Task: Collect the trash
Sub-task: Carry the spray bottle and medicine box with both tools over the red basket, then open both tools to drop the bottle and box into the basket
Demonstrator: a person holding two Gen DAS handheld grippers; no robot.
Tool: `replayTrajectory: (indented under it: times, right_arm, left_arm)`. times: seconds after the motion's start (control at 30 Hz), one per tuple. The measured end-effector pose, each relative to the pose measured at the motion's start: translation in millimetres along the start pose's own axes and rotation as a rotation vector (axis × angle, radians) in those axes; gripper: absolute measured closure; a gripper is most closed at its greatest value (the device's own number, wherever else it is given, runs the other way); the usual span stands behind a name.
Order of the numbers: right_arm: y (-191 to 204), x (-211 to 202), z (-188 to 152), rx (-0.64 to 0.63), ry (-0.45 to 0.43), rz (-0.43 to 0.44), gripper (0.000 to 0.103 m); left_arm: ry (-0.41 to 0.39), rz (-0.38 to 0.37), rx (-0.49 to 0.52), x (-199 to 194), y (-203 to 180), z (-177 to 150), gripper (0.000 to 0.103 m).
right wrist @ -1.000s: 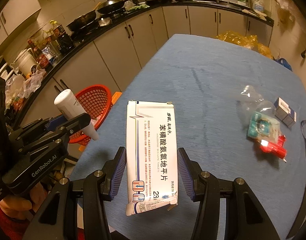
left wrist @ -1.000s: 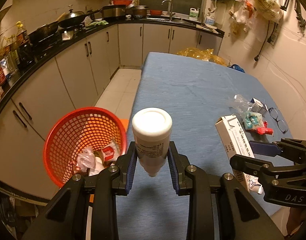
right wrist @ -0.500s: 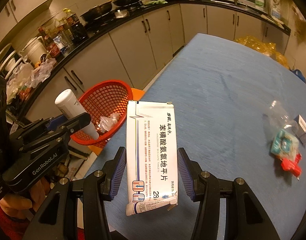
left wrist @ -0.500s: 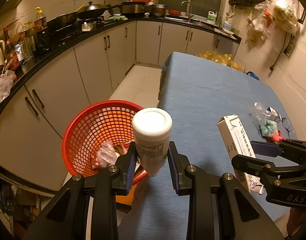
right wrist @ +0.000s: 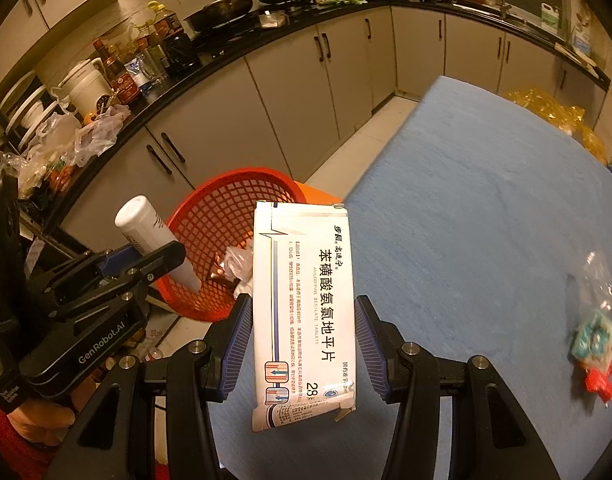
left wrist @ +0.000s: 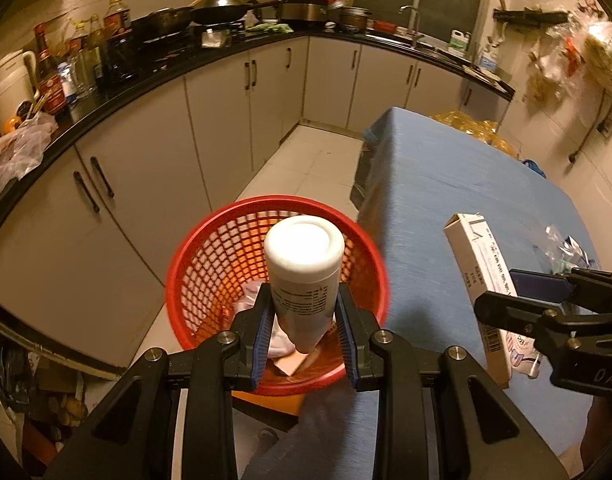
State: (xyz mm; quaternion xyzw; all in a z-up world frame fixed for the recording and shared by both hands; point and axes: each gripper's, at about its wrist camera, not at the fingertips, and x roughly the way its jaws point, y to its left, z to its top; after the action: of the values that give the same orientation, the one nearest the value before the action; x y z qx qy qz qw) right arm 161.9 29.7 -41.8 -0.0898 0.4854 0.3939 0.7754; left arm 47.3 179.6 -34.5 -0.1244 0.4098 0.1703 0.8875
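My left gripper (left wrist: pixel 304 326) is shut on a white plastic bottle (left wrist: pixel 303 272) and holds it above the red mesh basket (left wrist: pixel 210 248), which stands on the floor beside the blue table (left wrist: pixel 445 200) and holds crumpled trash. My right gripper (right wrist: pixel 302 336) is shut on a white medicine box (right wrist: pixel 304 312) over the table's near left edge, close to the basket (right wrist: pixel 226 216). The box also shows in the left wrist view (left wrist: pixel 479 280). The bottle and left gripper show in the right wrist view (right wrist: pixel 154 240).
More trash lies on the table at the right: a clear wrapper (right wrist: pixel 597 276), a teal packet (right wrist: pixel 593 338) and a red piece (right wrist: pixel 599 380). Grey cabinets (left wrist: pixel 226 120) and a cluttered black counter (left wrist: pixel 106 92) run along the left. Yellow bags (left wrist: pixel 469 124) lie beyond the table's far end.
Both grippers have moved left from over the table toward the basket. The bottle now hangs over the basket, and the box is near its rim. Both grips are unchanged.
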Motion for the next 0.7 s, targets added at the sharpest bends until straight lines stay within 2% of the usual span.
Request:
replayTrajectory:
  times: [0.7]
  right_arm:
    - [42,50,64,-0.052,0.047,0.092,0.047]
  left_arm:
    - [-0.012,0.045,-0.07,18,49,19,0.074]
